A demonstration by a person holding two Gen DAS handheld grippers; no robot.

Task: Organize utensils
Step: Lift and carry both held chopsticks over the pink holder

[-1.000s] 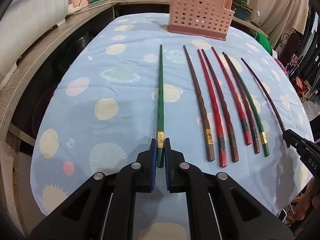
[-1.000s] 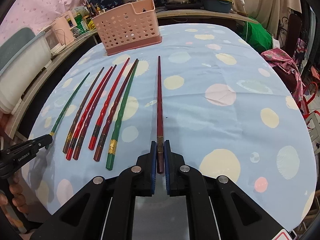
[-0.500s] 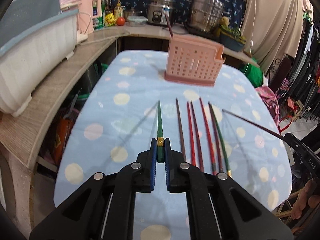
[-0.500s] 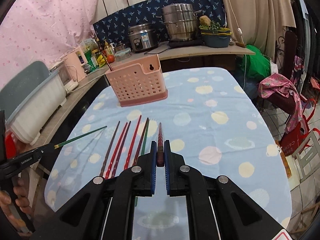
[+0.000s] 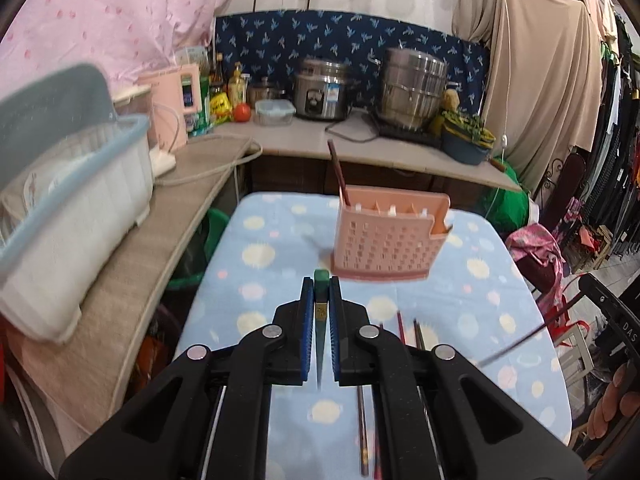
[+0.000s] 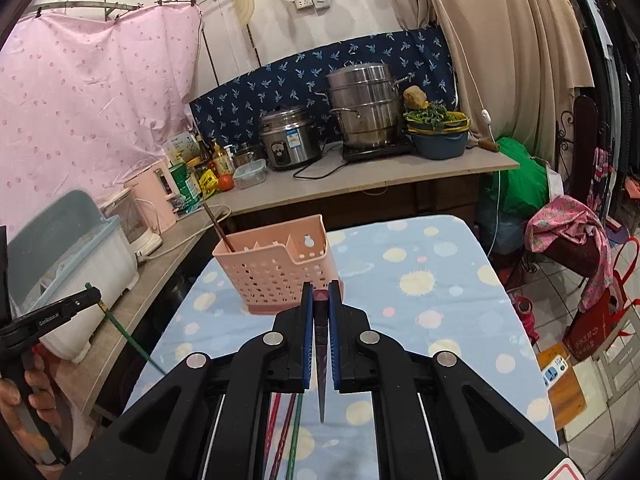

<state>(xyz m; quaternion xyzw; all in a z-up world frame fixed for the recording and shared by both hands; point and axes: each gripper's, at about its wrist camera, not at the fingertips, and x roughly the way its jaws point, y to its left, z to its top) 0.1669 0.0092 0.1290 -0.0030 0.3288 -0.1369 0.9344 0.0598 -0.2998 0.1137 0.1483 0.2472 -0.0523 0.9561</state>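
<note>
Chopsticks in both grippers, lifted clear of the table, basket ahead.

Left gripper [image 5: 321,300] is clenched on a green chopstick [image 5: 321,280]; right gripper [image 6: 321,300] grasps a dark red chopstick [image 6: 321,298]. Each is pinched near its thick end, tip hanging down. Spare chopsticks [image 5: 400,324] lie on the spotted tablecloth [image 5: 256,256]. Pink utensil basket [image 5: 386,240] holds one brown chopstick [image 5: 339,176]. Risk, in my judgement: long tips may swing, strike the basket rim and twist out of the narrow pinch.
</note>
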